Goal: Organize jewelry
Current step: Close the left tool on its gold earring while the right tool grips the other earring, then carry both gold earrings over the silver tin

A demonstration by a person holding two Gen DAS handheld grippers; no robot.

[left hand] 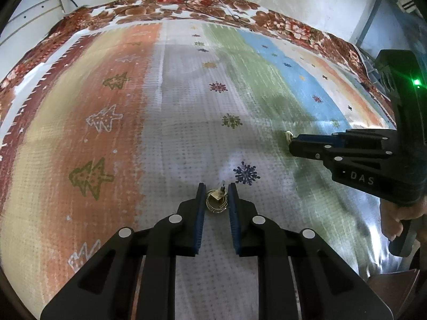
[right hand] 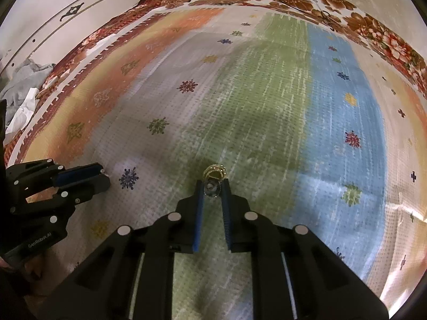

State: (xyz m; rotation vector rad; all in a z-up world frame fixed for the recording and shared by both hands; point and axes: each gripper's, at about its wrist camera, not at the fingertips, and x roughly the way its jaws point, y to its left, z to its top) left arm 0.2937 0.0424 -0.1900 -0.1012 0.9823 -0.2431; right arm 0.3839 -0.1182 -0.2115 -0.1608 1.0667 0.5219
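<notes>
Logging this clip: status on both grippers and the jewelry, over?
Left gripper shut on gold ring. Right gripper shut on gold earring. Both low over striped mat. Nothing in the way.

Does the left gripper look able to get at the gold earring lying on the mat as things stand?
Probably yes. The left gripper already has the gold hoop earring between its fingertips on the mat, pads against its sides, with nothing in the way. The right gripper is busy with another gold earring.
</notes>
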